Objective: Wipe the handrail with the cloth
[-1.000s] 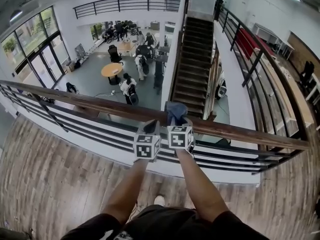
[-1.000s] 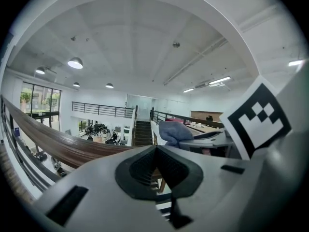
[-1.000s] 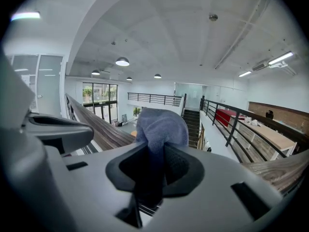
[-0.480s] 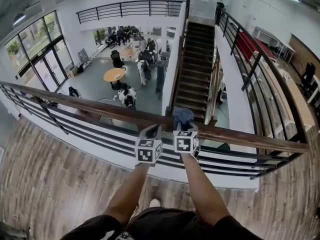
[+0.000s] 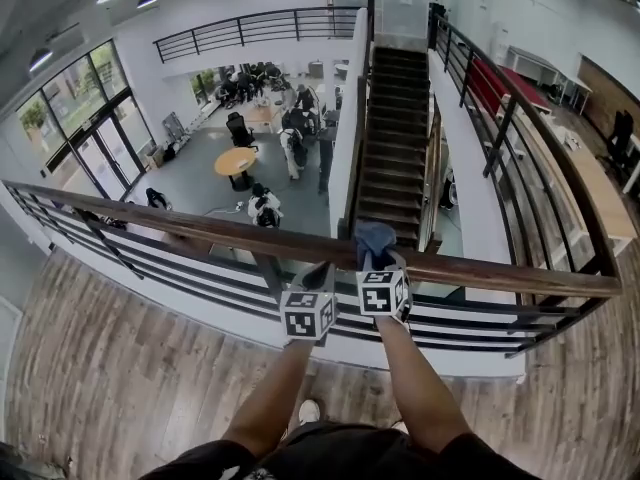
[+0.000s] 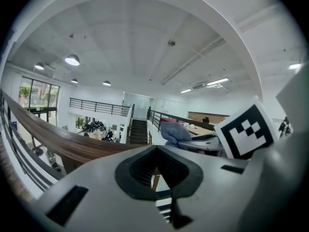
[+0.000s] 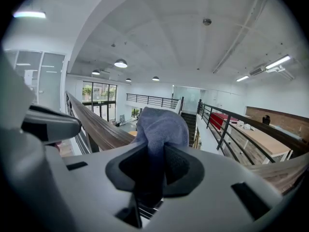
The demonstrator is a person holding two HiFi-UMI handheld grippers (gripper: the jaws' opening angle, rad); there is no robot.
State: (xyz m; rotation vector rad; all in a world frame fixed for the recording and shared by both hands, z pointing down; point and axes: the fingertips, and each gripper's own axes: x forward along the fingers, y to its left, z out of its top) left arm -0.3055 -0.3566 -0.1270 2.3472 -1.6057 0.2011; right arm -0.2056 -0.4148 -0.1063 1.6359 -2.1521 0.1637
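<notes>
The wooden handrail runs across the head view from the far left edge, sloping gently down to the right, so its long axis lies crosswise to both forearms. A wipe would therefore travel sideways along it rather than away from the person.

The left tool sits just at the near side of the rail. In its own view the jaws are together with nothing between them, and the rail sweeps away to its left.

Just beside it, the right tool is clamped on the blue-grey cloth, which bunches up above the jaws and lies over the top of the rail. This is clearly the arm placed to do the wiping. From the cloth, a long stretch of rail lies to the left and a shorter one to the right, ending at the corner post.

Whether the cloth actually presses on the wood I cannot tell: the contact patch is hidden under the bunched fabric and behind the right tool's marker cube. The rail's left end is cut off by the frame. The left tool's tips are largely masked by its own cube in the head view, so touching or just clear of the rail stays uncertain.
</notes>
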